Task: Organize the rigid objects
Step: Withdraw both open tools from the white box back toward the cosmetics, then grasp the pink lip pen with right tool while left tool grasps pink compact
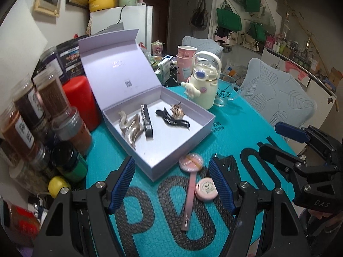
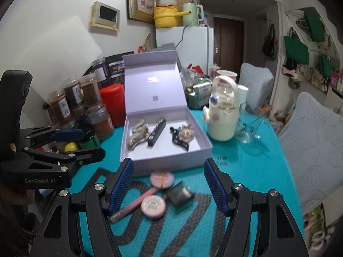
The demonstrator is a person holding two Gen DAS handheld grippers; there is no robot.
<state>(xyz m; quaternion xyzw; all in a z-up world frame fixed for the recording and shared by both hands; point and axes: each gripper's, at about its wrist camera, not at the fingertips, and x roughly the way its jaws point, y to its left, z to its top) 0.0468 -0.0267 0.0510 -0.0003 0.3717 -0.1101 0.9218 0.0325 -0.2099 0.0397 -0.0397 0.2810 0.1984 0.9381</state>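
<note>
An open lilac box [image 1: 182, 147] [image 2: 169, 160] sits on the teal mat. Inside lie a silver wavy hair clip [image 1: 130, 126] [image 2: 137, 135], a black tube [image 1: 146, 121] [image 2: 157, 132], and a black clip with a gold ornament [image 1: 173, 116] [image 2: 182, 137]. In front of the box lie a pink round compact [image 1: 191, 162] [image 2: 161, 178], a pink pen [image 1: 189, 201] [image 2: 133, 206], a small pink round tin [image 1: 206, 189] [image 2: 153, 206] and a dark square case [image 2: 180, 194]. My left gripper [image 1: 171, 184] is open above the pen. My right gripper [image 2: 168, 187] is open above these items.
Spice jars [image 1: 32, 111] [image 2: 72, 98] and a red canister [image 1: 80, 100] [image 2: 113, 105] crowd the left. A cream kettle bottle [image 1: 203, 81] [image 2: 223, 115], glass mug [image 2: 248, 126] and pink cups [image 1: 185, 64] stand behind the box. Grey chairs [image 1: 276, 94] [image 2: 317, 132] stand right.
</note>
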